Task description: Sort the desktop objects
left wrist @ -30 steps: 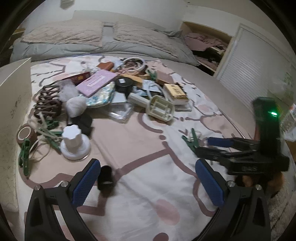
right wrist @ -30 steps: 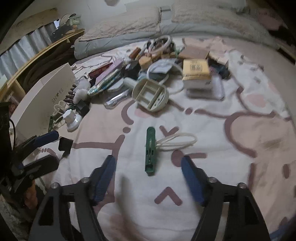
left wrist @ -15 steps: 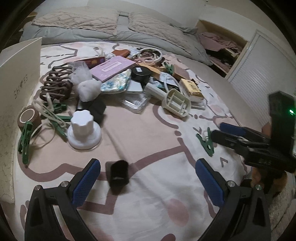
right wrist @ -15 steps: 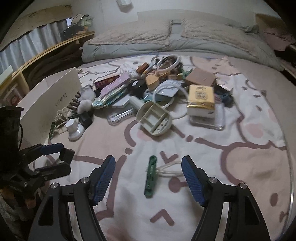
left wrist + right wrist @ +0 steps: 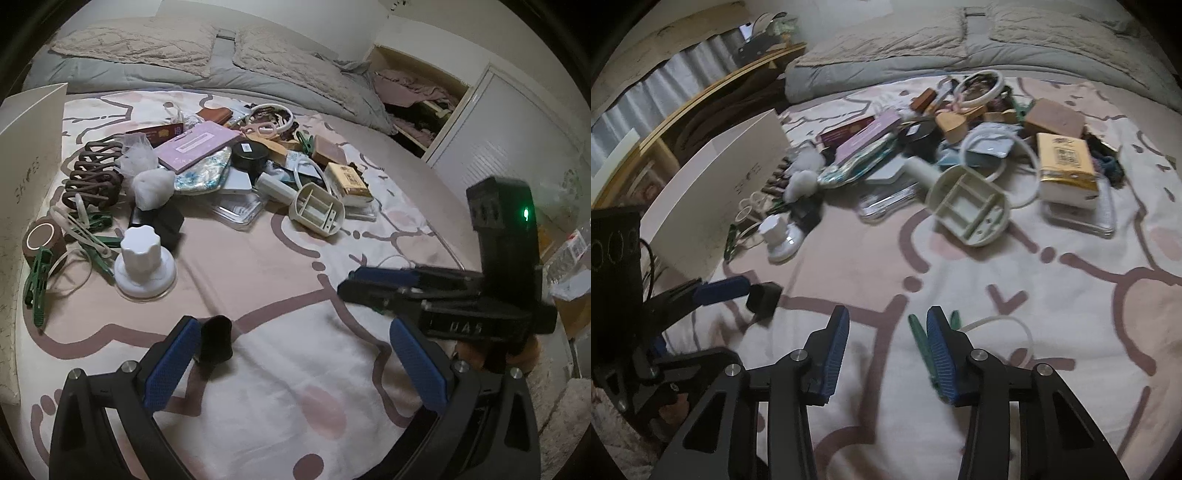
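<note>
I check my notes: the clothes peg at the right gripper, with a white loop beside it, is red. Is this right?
Not red: the right wrist view shows the clothes peg is green. It lies at the right gripper, just inside one finger of the closing jaws, white loop beside it.

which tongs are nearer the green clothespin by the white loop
Right. The right tongs are closing beside the green clothespin, which sits behind their right finger; the left tongs are farther, by the small black cap.
</note>
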